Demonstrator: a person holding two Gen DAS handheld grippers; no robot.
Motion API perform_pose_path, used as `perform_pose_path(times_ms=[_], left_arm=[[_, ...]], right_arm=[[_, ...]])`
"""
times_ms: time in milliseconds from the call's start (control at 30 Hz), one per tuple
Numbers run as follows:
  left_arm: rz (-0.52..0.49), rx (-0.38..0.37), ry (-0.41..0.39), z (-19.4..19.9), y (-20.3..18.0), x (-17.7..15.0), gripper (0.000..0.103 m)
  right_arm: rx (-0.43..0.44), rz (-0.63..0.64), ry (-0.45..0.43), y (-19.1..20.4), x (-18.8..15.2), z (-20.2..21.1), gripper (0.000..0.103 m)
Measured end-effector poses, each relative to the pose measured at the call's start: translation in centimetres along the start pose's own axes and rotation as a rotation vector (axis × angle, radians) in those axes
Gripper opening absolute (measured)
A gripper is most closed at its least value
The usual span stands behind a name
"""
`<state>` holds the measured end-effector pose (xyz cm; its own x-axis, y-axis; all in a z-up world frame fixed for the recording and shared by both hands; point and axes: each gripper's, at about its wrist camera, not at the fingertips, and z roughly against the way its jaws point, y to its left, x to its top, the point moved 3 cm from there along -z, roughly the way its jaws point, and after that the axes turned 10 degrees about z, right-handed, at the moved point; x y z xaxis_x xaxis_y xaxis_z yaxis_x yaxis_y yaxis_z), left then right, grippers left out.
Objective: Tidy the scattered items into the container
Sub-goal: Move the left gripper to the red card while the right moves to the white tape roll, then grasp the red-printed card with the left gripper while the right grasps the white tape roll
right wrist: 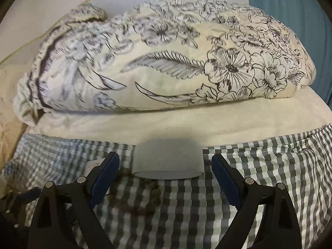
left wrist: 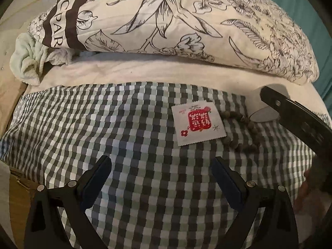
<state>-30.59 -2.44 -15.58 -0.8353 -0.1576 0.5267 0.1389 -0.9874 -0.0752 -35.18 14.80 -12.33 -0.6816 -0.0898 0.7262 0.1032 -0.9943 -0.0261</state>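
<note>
The packet (left wrist: 198,123) lies flat on the checked cloth (left wrist: 103,128), beads (left wrist: 240,130) touching its right edge and a cup (right wrist: 168,158) beyond. It looks light, thin and limp: pinch an edge. Left gripper (left wrist: 161,178) and right gripper (right wrist: 166,176) gape wide, empty.

Bead string (right wrist: 145,199) blurred, packet (right wrist: 94,164) seemingly mostly hidden behind tongs

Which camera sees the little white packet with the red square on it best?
The left wrist view. There the white packet lies flat and whole on the checkered cloth, its red print clear, beside the brown beads. In the right wrist view only a white corner peeks out behind the right gripper's finger.
</note>
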Motion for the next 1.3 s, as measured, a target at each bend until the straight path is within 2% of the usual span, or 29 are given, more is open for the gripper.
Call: perform_pose_path(times_ms=[67,200,267,333,467,600,767,933,1000,1033,1067,1100,1133,1300], left_arm=[[-0.007,0.007,0.005,-0.4,0.1,-0.2,0.099],[-0.006,0.011,0.020,-1.1,0.3,-0.3,0.099],[0.001,0.013,0.026,-1.4,0.3,-0.3,0.099],[0.009,0.009,0.029,-1.6,0.3,-0.1,0.099],[0.024,0.002,0.022,-1.9,-0.1,0.8,0.099],[0.063,-0.037,0.024,-2.8,-1.3,2.0,0.099],[0.056,-0.070,0.031,-4.5,-3.6,2.5,0.099],[0.084,-0.054,0.029,-5.8,-4.0,2.9,0.099],[0.078,-0.047,0.014,-5.8,-4.0,2.8,0.089],[0.073,-0.049,0.008,-5.7,-4.0,2.8,0.072],[0.072,-0.055,0.002,-5.5,-3.9,2.9,0.048],[0.077,-0.062,-0.001,-5.4,-3.8,3.0,0.034],[0.086,-0.068,0.003,-5.3,-3.6,3.1,0.016],[0.099,-0.077,0.008,-4.6,-2.8,3.4,0.014]], right_arm=[[-0.022,-0.003,0.021,-0.1,-0.1,-1.2,0.090],[-0.012,-0.027,0.067,-0.5,-0.5,-3.7,0.090],[0.005,-0.049,0.064,-0.7,-0.8,-4.3,0.090],[0.032,-0.071,0.032,-1.1,-1.0,-4.2,0.082],[0.050,-0.130,-0.070,-2.2,-1.4,-2.7,0.082],[0.037,-0.157,-0.178,-2.7,-2.3,-0.5,0.082],[0.059,-0.170,-0.222,-2.9,-2.6,0.5,0.082],[0.117,-0.210,-0.226,-3.3,-3.0,0.3,0.082],[0.138,-0.226,-0.232,-3.5,-3.1,0.5,0.082],[0.142,-0.228,-0.233,-3.5,-3.1,0.5,0.082],[0.147,-0.229,-0.233,-3.4,-3.1,0.5,0.082],[0.150,-0.229,-0.235,-3.4,-3.1,0.6,0.082],[0.152,-0.229,-0.237,-3.3,-3.1,0.7,0.082],[0.155,-0.230,-0.235,-3.3,-3.2,0.6,0.083]])
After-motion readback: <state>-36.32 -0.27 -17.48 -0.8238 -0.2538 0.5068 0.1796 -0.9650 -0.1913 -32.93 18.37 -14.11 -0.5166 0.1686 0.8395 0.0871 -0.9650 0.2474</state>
